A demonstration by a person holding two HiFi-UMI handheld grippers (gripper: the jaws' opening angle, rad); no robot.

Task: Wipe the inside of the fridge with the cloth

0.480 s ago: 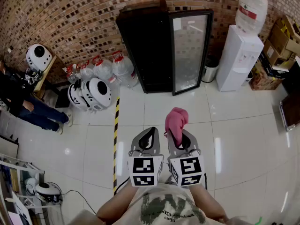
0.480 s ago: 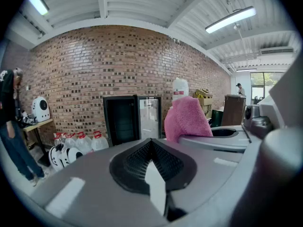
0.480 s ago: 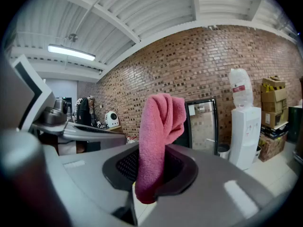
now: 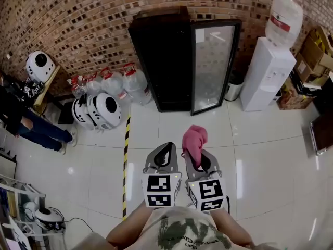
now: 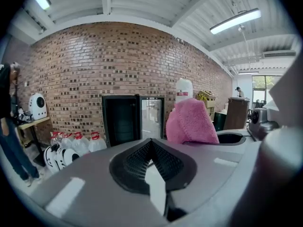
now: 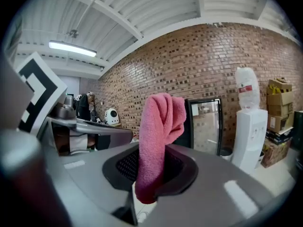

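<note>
I am standing well back from the fridge (image 4: 162, 61), which sits against the brick wall (image 4: 78, 20) with its glass door (image 4: 212, 64) swung open to the right and its dark inside showing. Nothing has been wiped yet, as far as I can judge; bare floor (image 4: 260, 155) lies between me and it.

My right hand-held gripper (image 4: 196, 154) is clamped on the pink cloth (image 6: 158, 126). The jaws pinch a lower fold, and most of the cloth stands up loose above them and flops to one side. My left hand-held gripper (image 4: 165, 151), just beside the right one, has its jaws together with nothing between them.

The main worry is the hold. Only a narrow part of the cloth is pinched, so rubbing it against a shelf or wall could drag it out of the jaws. The floppy top may also fold away, and then the hard jaws would scrape the lining instead of the cloth.

The door is another risk. It stands on my right-hand side, so a wide reach could knock the glass. The water bottles (image 4: 122, 82) crowd the fridge's left side, and a careless step there could tip one.
</note>
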